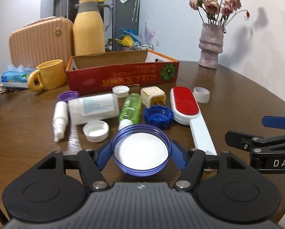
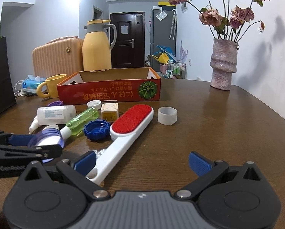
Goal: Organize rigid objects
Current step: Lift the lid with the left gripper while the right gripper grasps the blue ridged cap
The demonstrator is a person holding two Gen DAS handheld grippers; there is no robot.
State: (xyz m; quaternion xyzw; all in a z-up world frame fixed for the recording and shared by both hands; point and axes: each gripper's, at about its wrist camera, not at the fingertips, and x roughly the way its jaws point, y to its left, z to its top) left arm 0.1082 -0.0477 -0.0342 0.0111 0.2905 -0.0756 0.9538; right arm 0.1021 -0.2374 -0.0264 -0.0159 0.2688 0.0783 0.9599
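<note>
My left gripper (image 1: pixel 141 152) is shut on a wide purple lid (image 1: pixel 140 150) with a white inside, held just above the table. Beyond it lie a blue cap (image 1: pixel 158 116), a green bottle (image 1: pixel 131 107), a white bottle (image 1: pixel 93 107), a small spray bottle (image 1: pixel 60 120), two white caps (image 1: pixel 95 130), a purple cap (image 1: pixel 68 96), a cream plug cube (image 1: pixel 153 95), a tape roll (image 1: pixel 201 94) and a red lint brush (image 2: pixel 132 119). An open red cardboard box (image 1: pixel 123 76) stands behind them. My right gripper (image 2: pixel 142 160) is open, the brush handle beside its left finger.
A yellow mug (image 1: pixel 48 75), a tissue pack (image 1: pixel 14 76), a peach case (image 1: pixel 39 40) and a yellow thermos jug (image 1: pixel 89 28) stand at the back left. A pink vase (image 1: pixel 211 45) with flowers sits back right. Bare brown table (image 2: pixel 219 133) spreads to the right.
</note>
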